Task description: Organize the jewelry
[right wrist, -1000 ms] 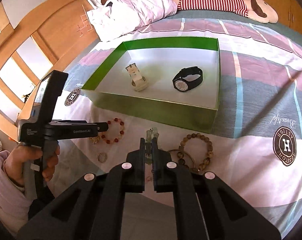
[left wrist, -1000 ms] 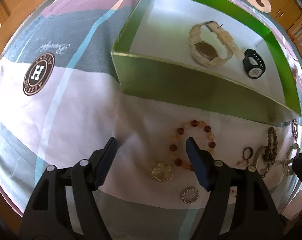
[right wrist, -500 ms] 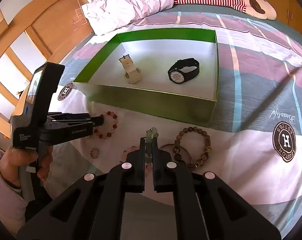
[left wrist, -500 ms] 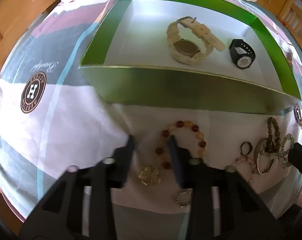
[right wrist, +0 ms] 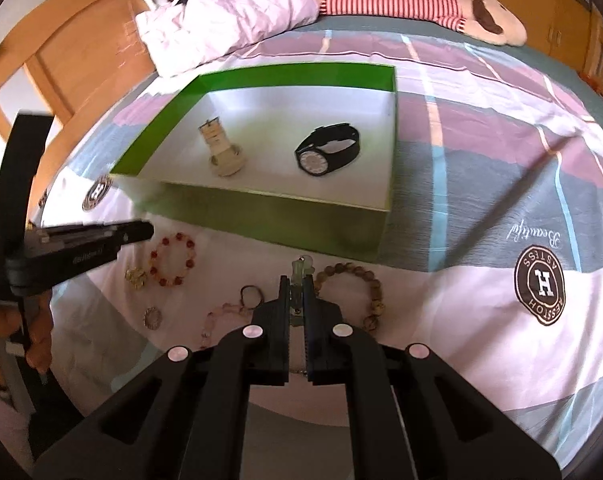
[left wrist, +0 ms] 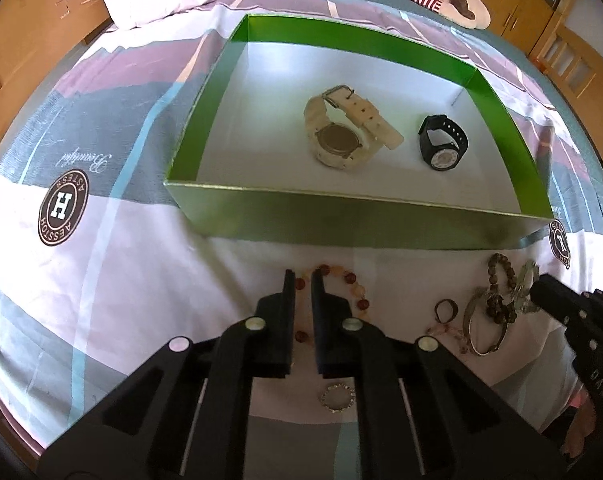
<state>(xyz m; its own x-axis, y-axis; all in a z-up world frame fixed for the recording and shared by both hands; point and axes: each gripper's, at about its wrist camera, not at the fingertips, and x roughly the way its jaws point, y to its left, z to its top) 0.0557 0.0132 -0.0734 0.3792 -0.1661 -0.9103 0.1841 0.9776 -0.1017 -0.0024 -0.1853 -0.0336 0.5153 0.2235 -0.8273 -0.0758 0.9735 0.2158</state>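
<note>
Left tongs (left wrist: pixel 300 280) now closed, apparently pinching red bead bracelet (left wrist: pixel 343 280)

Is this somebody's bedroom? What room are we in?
Most likely a bedroom. The green box sits on a patterned bedsheet, with a crumpled pillow and a wooden headboard behind it.

white pillow (right wrist: pixel 221 12) and striped plush toy (right wrist: pixel 421 4) on patchwork bedsheet (right wrist: pixel 481 184)

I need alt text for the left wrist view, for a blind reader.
The left tongs are shut on a red-and-orange bead bracelet lying on a bedsheet. Behind it, a green box holds a cream watch and a black watch.
</note>
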